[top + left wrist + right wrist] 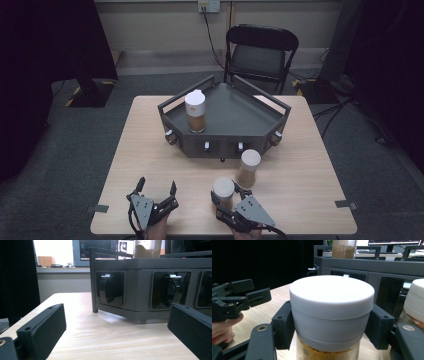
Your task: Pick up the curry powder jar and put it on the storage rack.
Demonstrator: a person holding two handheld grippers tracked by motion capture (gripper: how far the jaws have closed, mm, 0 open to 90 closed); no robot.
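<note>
**Right tool clamped on the near jar**

The right tool (226,196) gripped the near jar (223,192) around its white lid, at the tabletop's (150,165) front edge. It looked rigid, smooth and partly filled with brown powder, probably slippery; a hold lower on the body might be surer. A second jar (248,168) stood just beside it, the grey tray (225,112) beyond. The left tool (156,192) gaped, holding nothing.

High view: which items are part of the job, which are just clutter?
In the job:
- near jar, white lid clamped in the right gripper
- second jar beside it on the table
- third jar standing on the grey tray
- grey tray
- left gripper, open, holding nothing

Lying about:
- folding chair behind the table
- wall socket with its cable
</note>
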